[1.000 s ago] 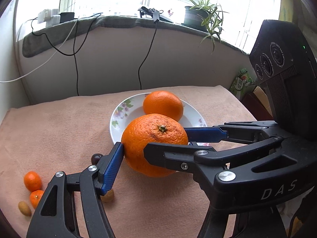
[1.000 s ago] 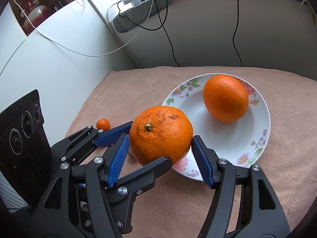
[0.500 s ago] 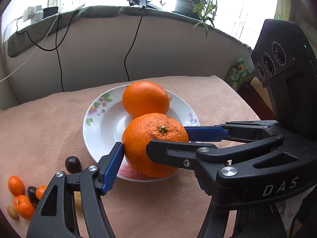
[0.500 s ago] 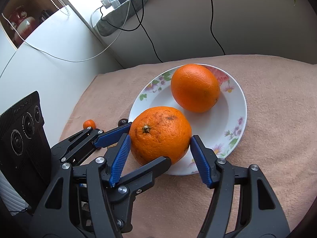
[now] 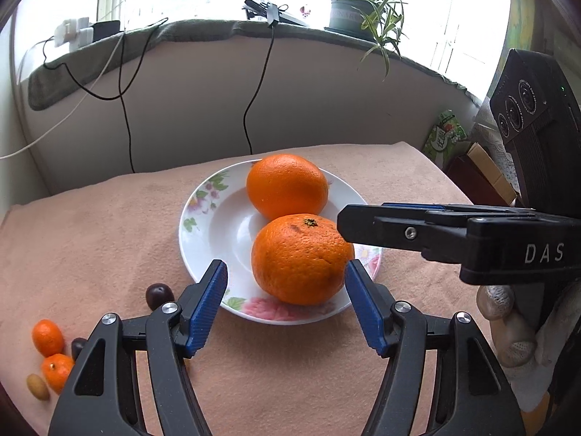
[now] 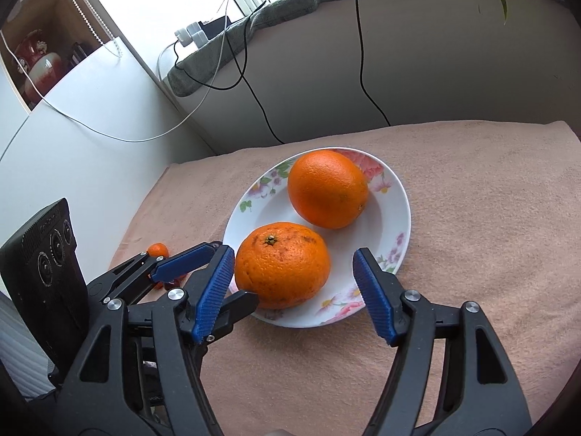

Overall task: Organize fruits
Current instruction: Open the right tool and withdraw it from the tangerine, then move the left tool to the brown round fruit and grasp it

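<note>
Two large oranges lie on a white flowered plate. The near orange rests at the plate's front; the far orange sits behind it. My left gripper is open, its blue pads apart on either side of the near orange, not touching it. My right gripper is open too, its pads just clear of the same orange. The right gripper reaches in from the right in the left wrist view.
Small fruits lie on the pink cloth left of the plate: a dark plum, two kumquats, a tan one. A kumquat shows by the left gripper. A wall and cables stand behind; boxes sit at right.
Both grippers held the near orange and carried it over the plate. Now it rests on the plate and both grippers have opened and drawn back a little.
</note>
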{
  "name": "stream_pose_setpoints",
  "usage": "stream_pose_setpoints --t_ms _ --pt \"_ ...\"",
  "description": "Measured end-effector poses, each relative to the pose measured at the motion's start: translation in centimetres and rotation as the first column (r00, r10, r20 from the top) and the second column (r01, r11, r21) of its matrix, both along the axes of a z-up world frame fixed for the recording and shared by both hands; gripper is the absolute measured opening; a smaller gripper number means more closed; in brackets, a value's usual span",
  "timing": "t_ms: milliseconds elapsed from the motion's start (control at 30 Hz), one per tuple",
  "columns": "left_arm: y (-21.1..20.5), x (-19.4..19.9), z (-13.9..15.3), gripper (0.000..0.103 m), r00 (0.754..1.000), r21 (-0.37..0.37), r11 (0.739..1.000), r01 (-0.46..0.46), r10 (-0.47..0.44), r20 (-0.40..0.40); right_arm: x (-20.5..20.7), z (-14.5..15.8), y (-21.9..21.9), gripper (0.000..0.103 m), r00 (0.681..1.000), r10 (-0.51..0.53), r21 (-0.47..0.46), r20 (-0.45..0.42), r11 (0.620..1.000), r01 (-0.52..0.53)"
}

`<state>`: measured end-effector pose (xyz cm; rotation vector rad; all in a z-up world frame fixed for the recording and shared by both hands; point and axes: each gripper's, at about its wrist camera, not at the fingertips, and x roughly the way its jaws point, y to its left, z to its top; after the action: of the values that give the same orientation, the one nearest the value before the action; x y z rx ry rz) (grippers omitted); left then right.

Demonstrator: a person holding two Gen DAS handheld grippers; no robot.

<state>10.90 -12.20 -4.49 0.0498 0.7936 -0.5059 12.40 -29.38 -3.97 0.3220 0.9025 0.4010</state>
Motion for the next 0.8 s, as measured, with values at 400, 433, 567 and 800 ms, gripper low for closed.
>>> stream_pose_setpoints --t_ms 400,433,567,800 --pt "3.2 -1.3 1.0 0.067 0.999 -0.056 0.998 -0.039 0.040 0.030 -2.0 2.0 0.2 0.074 0.994 -0.027 -0.046 0.102 0.998 0.032" --pt "3.7 -1.4 1.1 0.067 0.998 -0.068 0.997 -0.044 0.047 0.037 -2.2 2.2 0.4 0.074 0.993 -0.026 -0.053 0.118 0.998 0.032" --pt "5.6 -1.9 1.7 0.067 0.993 -0.080 0.992 -0.096 0.101 0.057 -3.2 2.9 1.3 0.074 0.985 0.000 -0.057 0.173 0.998 0.010" --pt "9.7 -3.4 2.2 0.067 0.978 -0.075 0.979 -0.188 0.194 0.083 -4.4 3.3 3.9 0.074 0.976 0.040 -0.100 0.216 0.995 -0.018"
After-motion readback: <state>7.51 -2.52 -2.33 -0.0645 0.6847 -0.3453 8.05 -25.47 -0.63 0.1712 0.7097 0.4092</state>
